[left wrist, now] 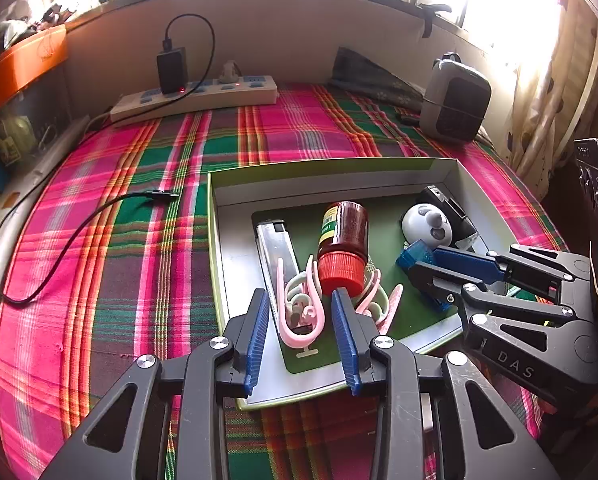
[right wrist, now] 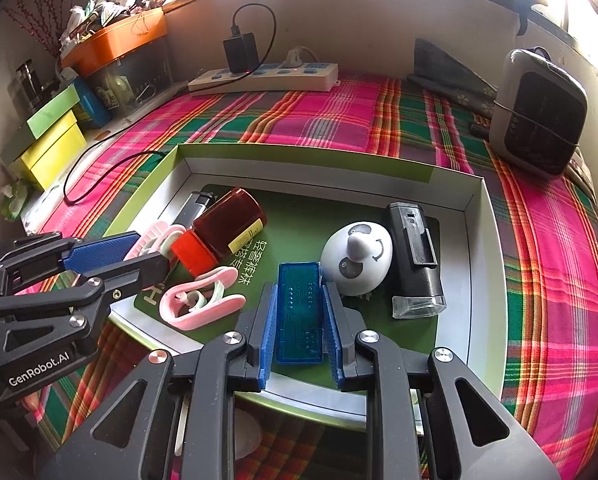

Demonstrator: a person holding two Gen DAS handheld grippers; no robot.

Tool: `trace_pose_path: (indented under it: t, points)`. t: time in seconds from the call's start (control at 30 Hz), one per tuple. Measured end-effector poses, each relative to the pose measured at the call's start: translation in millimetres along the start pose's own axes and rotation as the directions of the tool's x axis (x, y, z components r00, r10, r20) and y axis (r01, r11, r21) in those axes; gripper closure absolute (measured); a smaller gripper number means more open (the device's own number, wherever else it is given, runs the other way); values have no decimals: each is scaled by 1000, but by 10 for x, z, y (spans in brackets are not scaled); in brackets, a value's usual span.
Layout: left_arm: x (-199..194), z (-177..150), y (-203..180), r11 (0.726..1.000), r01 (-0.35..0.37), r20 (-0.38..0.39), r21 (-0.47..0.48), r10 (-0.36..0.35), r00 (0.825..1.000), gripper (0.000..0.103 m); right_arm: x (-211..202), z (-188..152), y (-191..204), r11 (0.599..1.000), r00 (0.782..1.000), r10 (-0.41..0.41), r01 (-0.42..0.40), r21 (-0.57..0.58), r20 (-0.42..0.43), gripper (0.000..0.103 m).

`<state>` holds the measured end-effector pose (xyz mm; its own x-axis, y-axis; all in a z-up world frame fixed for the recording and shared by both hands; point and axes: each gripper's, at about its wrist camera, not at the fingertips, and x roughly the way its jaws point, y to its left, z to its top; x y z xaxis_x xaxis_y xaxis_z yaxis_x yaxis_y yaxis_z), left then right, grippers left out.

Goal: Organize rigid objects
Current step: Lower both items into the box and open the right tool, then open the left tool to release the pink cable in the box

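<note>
Clamped between the right gripper (right wrist: pixel 299 320), a translucent blue plastic case (right wrist: pixel 300 312) is hovering low inside the shallow white cardboard tray (right wrist: pixel 331 168), seemingly for placement; the left gripper (left wrist: pixel 301 312) is standing parted around a pink plastic clip (left wrist: pixel 299 312).

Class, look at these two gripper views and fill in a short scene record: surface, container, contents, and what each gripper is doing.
surface: plaid cloth
container: open box
contents: red-capped bottle on its side, pink clips, lighter, panda toy, black device, blue case
left gripper: open, a pink clip between its fingers, pads clear of it
right gripper: shut on the blue case
beyond box: power strip, heater
</note>
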<state>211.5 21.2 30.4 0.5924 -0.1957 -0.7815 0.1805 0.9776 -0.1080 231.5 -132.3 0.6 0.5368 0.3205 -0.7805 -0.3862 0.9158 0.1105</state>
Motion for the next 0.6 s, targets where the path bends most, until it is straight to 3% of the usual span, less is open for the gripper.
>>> trace_pose_path:
  t: [0.6]
  points:
    - [-222, -88, -55, 999, -43, 45, 4, 42, 998, 67, -183, -68, 29, 1000, 999, -10, 9, 12, 49, 73]
